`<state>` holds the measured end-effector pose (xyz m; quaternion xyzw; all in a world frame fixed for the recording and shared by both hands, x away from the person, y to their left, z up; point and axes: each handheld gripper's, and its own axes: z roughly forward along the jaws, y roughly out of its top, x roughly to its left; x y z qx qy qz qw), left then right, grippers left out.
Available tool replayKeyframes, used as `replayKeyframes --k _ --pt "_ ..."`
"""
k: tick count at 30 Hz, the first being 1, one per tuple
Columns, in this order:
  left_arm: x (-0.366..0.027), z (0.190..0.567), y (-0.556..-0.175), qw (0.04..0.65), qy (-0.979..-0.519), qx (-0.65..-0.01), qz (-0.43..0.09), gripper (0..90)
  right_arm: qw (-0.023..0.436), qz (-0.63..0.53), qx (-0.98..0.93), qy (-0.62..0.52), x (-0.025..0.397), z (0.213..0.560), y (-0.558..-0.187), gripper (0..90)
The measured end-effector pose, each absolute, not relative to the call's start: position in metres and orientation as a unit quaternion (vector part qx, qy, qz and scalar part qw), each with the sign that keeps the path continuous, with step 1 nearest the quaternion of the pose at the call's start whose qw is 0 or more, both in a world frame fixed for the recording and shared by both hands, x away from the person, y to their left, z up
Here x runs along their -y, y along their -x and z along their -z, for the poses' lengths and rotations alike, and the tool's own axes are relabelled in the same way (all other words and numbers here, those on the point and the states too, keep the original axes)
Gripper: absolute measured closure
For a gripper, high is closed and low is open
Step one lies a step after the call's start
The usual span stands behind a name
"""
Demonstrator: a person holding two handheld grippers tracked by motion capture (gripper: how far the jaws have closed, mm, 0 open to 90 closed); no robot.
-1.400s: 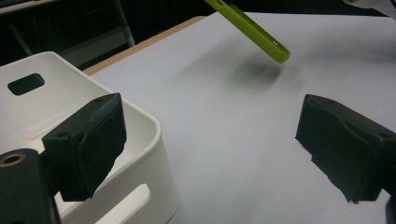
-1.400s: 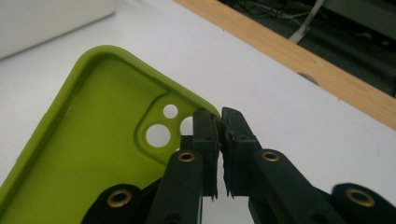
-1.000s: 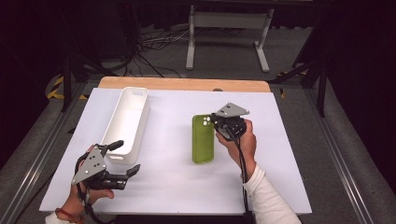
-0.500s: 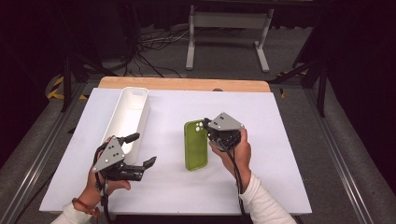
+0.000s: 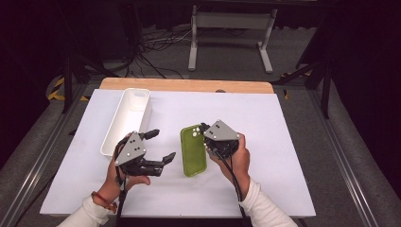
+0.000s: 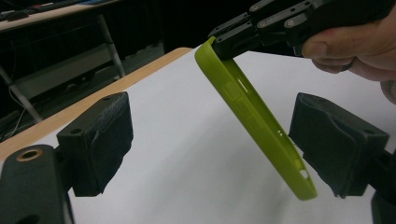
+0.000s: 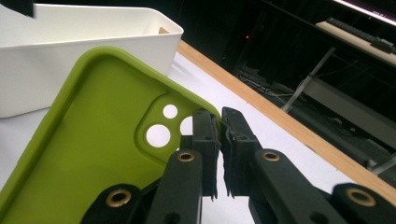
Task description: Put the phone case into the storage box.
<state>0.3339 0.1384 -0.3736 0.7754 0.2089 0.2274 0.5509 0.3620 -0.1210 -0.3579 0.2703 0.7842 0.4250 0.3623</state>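
A person sits at a white-covered counter [image 5: 293,142] with a hand-held gripper in each hand. The right gripper [image 5: 206,134], near the middle of the counter, is clamped on a lime green phone case [image 5: 193,150], pinching the corner beside the camera cut-outs. In the right gripper view, the two black jaws are pressed together on the case's [image 7: 88,140] rim next to those round holes. Holding it by that top corner appears to let the case hang free: in the left gripper view it [image 6: 254,116] tilts down from the right gripper [image 6: 233,39], its lower end lifted off the white surface and its long edge exposed.

The left gripper [image 5: 160,145] sits at about 9 o'clock from the case, just beside it, with its jaws spread wide. In the left gripper view, the case's lower part lies between the two padded jaws without touching either. This looks like a handover or a two-handed hold being set up: the raised, tilted case gives the left gripper a clear edge to close on.

A long white bin [image 5: 127,120] stands empty at about 10 o'clock from the case, near the counter's left side. It is a likely place for the case to go.
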Motion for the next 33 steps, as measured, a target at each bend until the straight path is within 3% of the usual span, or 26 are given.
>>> replayKeyframes --k 11,14,21,28,33 --pt "-0.121 0.368 -0.351 0.557 -0.770 -0.233 -0.204 34.6 0.390 -0.434 -0.774 -0.245 0.111 0.358 -0.349 85.3" --pt "-0.120 0.368 -0.354 0.555 -0.772 -0.235 -0.201 43.6 0.397 -0.437 -0.770 -0.240 0.110 0.359 -0.347 85.2" --pt "-0.119 0.367 -0.359 0.554 -0.777 -0.232 -0.189 53.0 0.428 -0.433 -0.760 -0.229 0.108 0.360 -0.343 84.9" --pt "-0.118 0.366 -0.362 0.555 -0.780 -0.223 -0.184 72.1 0.454 -0.433 -0.748 -0.219 0.106 0.361 -0.339 84.2" --pt "-0.120 0.363 -0.364 0.552 -0.779 -0.231 -0.184 74.9 0.462 -0.433 -0.744 -0.214 0.105 0.361 -0.337 83.8"
